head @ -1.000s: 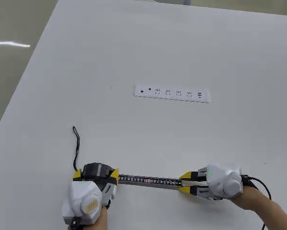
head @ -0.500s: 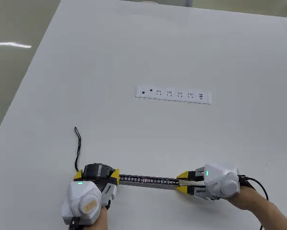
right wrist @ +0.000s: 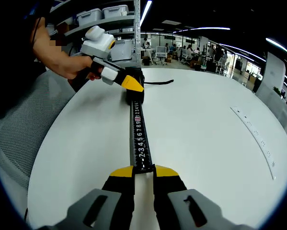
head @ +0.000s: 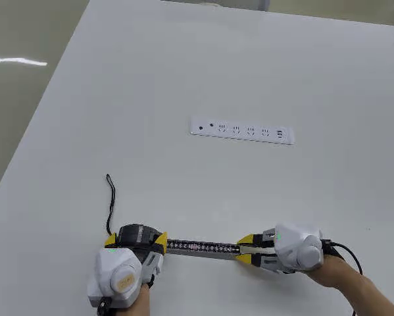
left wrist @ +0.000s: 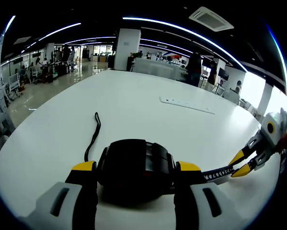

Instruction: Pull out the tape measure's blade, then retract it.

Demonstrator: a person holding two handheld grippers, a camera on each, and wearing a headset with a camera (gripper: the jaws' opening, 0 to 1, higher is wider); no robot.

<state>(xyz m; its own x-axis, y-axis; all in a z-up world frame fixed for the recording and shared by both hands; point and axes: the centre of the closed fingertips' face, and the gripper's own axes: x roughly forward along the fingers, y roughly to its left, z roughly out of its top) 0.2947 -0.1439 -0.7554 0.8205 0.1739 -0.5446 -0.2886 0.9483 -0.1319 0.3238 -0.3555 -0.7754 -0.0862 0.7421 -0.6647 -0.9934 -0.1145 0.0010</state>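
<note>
A black tape measure (head: 136, 236) (left wrist: 135, 165) lies near the table's front edge, with my left gripper (head: 134, 245) (left wrist: 136, 167) shut on its case. Its dark numbered blade (head: 202, 248) (right wrist: 139, 136) (left wrist: 215, 175) runs out to the right, flat along the white table (head: 249, 72). My right gripper (head: 244, 249) (right wrist: 143, 170) is shut on the blade's free end. A black wrist strap (head: 110, 201) (left wrist: 93, 136) trails from the case toward the far side.
A white power strip (head: 242, 131) (left wrist: 186, 105) (right wrist: 256, 136) lies mid-table beyond the blade. The table's left edge (head: 45, 112) drops to the floor. A black cable (head: 344, 250) trails from the right gripper. Shelves and people stand in the background.
My right gripper has slid left toward the case, and the exposed length of blade has grown shorter. The left gripper and case stay put. The head camera has shifted slightly.
</note>
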